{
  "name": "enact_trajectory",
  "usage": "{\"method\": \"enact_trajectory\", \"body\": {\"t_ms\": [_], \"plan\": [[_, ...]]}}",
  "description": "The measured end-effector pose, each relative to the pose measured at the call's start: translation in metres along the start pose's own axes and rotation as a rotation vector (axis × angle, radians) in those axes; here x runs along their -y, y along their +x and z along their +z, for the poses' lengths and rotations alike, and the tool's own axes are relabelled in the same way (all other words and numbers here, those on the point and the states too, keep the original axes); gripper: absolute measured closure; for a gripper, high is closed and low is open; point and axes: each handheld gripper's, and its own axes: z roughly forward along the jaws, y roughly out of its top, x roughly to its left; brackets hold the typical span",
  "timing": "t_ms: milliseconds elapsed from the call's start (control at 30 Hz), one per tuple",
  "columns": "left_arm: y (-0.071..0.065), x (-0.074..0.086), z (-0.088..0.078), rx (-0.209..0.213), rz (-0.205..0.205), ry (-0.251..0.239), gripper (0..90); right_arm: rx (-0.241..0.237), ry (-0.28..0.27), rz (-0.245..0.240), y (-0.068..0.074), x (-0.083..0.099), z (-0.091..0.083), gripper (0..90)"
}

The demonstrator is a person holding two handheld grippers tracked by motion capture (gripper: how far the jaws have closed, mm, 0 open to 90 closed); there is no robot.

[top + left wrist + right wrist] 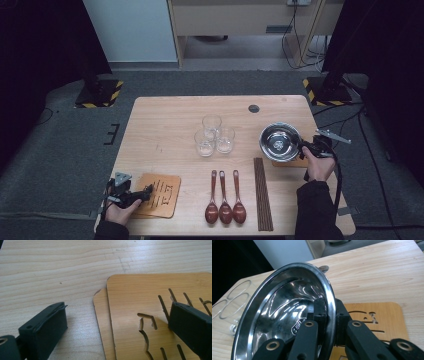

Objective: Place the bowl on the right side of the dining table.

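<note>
I had the right gripper (pixel 306 146) clamped on the rim of the steel bowl (pixel 279 142), one jaw inside the wall and one outside, as the right gripper view showed with the bowl (pixel 287 315) tipped up on edge between the pads. In the high view the bowl sat at the right-centre of the frame, left of my right hand (pixel 318 165), held clear over the table (pixel 165 120) and partly overlapping the wooden mat (pixel 295 162) that peeked out beneath its lower right edge. That was the relation the next move hung on, as I judged it: the bowl lay up and to the left of the mat's middle, so setting it down square meant carrying it toward the lower right of the frame. In the right gripper view the mat (pixel 384 320) appeared right of the jaws and behind the rim.

My left gripper (pixel 131 196) rested at the lower left of the high view, its jaws standing apart with nothing between them, one over bare table and the other above the stacked mats (pixel 140 302). It was far from the bowl; the right hand was plainly the nearer one for this job.

The three glasses (pixel 214 135) stood left of the bowl, close enough that I would have kept the rim away from them
</note>
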Motion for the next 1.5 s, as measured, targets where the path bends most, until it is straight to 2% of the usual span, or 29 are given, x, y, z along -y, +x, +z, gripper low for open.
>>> {"method": "enact_trajectory", "body": {"t_ms": [700,1267,1500], "plan": [[0.0,0.0,0.0,0.0,0.0,0.0,1.0,0.085,0.027,0.028,-0.027,0.002,0.012,83.9],[0.0,0.0,0.0,0.0,0.0,0.0,1.0,0.145,0.069,0.04,-0.041,0.008,0.027,83.9],[0.0,0.0,0.0,0.0,0.0,0.0,1.0,0.155,0.078,0.039,-0.043,0.009,0.03,83.8]]}}
